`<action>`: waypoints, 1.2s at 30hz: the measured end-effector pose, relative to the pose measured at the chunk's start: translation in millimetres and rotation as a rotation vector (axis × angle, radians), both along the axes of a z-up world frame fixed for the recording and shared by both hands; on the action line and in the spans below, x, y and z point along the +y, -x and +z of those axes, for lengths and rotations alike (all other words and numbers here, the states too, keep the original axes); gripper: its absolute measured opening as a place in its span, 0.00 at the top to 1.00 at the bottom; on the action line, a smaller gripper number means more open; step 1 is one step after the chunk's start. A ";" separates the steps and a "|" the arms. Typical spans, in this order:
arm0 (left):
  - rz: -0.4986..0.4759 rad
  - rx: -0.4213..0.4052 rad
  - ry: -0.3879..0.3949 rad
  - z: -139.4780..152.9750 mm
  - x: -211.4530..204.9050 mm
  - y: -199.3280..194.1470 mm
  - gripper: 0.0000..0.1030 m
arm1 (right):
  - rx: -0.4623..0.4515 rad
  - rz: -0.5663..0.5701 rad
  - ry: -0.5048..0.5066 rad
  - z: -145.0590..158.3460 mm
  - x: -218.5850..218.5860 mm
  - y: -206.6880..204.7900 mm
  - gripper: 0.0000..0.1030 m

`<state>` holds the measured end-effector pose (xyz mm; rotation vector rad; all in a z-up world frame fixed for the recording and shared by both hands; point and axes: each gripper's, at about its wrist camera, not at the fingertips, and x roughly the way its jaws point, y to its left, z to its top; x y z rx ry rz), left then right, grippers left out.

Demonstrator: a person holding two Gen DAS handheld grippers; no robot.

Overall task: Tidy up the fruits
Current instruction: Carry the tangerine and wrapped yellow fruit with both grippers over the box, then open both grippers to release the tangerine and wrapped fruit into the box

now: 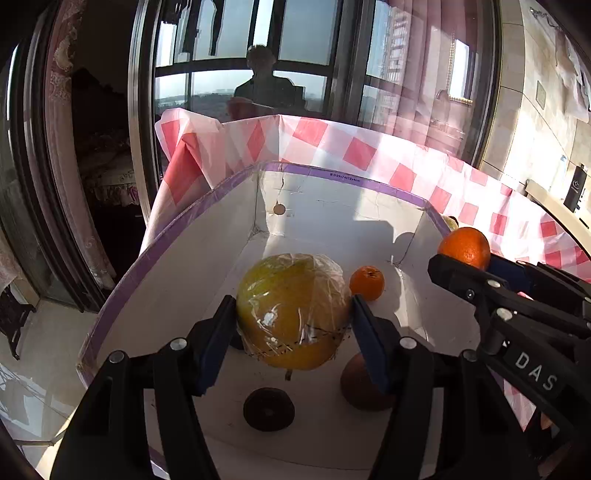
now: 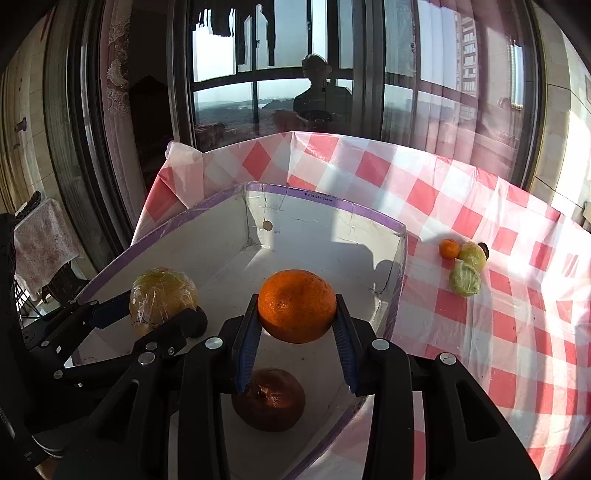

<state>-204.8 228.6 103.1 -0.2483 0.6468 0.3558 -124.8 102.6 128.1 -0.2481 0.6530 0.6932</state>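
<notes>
My left gripper (image 1: pixel 293 314) clenched the plastic-wrapped pomelo (image 1: pixel 293 310) above the white box (image 1: pixel 192 266), its broad axis lying left to right. My right gripper (image 2: pixel 297 325) gripped the orange (image 2: pixel 297 304) over the box's near right part; neither fruit's stem end showed.

A home, prob. a high-rise flat's glazed balcony or sunroom. Straight ahead of the jaws stands a tall dark-framed window (image 2: pixel 280 74) w/ city towers and hazy hills beyond, and clothes on a line (image 2: pixel 236 26) hang behind the glass (laundry day, evidently). Left of the jaws, a patterned lace curtain (image 1: pixel 61 122) and a cloth-covered side table (image 2: pixel 44 236). Right of them, beige tiled wall (image 1: pixel 524 122). Below the jaws, a table under a red-and-white checked plastic cloth (image 2: pixel 480 258), w/ a white cardboard box (image 1: pixel 314 173) on it. Domestic furnishings throughout, no shop or lab gear.
</notes>
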 end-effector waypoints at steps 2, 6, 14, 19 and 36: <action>0.002 0.020 0.008 -2.8 1.9 -2.1 0.39 | -0.010 0.002 0.052 -1.3 6.3 -1.3 0.63; 0.014 0.063 0.022 -8.1 7.5 -4.1 0.39 | 0.005 0.015 0.128 -7.0 16.5 -6.0 0.63; 0.024 0.111 0.041 -15.3 17.6 -7.0 0.39 | 0.025 0.032 0.297 -29.9 39.8 -15.4 0.63; 0.026 0.127 0.047 -15.9 19.8 -6.0 0.39 | 0.047 0.047 0.345 -42.7 44.3 -19.0 0.63; 0.115 0.154 -0.034 -5.6 22.1 -1.7 0.02 | -0.045 0.030 0.422 -47.0 47.0 -9.4 0.18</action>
